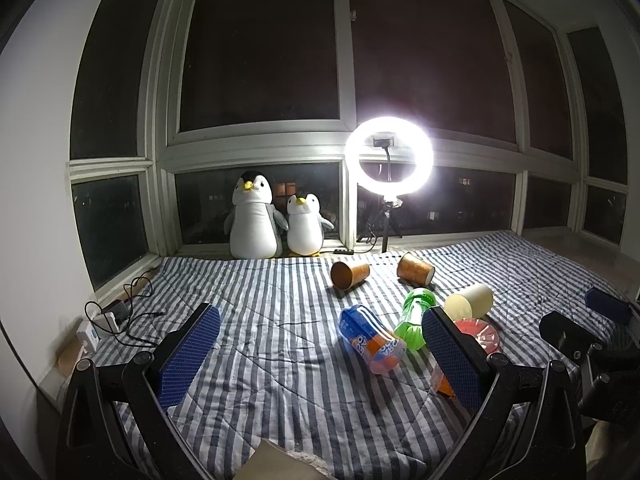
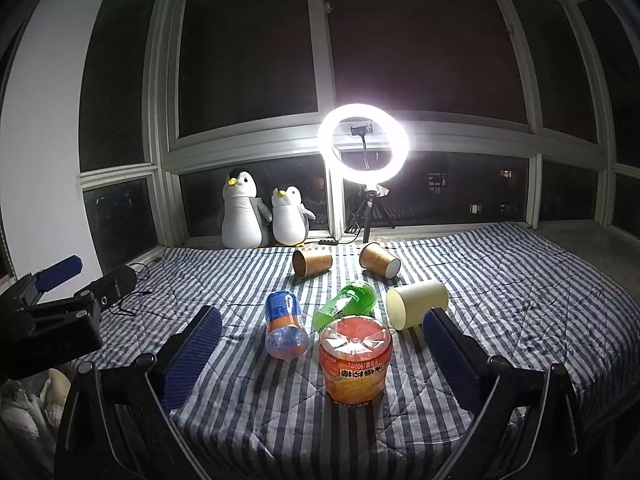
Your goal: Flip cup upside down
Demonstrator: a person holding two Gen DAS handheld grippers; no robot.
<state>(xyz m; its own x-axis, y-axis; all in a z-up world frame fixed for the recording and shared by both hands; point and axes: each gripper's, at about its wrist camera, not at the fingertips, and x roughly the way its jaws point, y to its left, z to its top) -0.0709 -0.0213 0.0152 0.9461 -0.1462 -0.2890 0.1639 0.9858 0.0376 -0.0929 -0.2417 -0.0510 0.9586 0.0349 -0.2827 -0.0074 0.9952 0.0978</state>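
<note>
Three paper cups lie on their sides toward the striped bedspread's far edge: two brown cups (image 2: 312, 262) (image 2: 380, 260) and, nearer, a cream cup (image 2: 416, 303).

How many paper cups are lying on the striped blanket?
3. Two brown cups lie at the back, left cup and right cup; a cream cup lies nearer, right of the green bottle. Others may be hidden.

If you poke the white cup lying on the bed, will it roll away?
Probably a little. The white cup lies on its side, so it could roll, likely curving since it tapers. It looks like thin paper, so probably light and easy to squash. The soft striped blanket should slow it.
</note>
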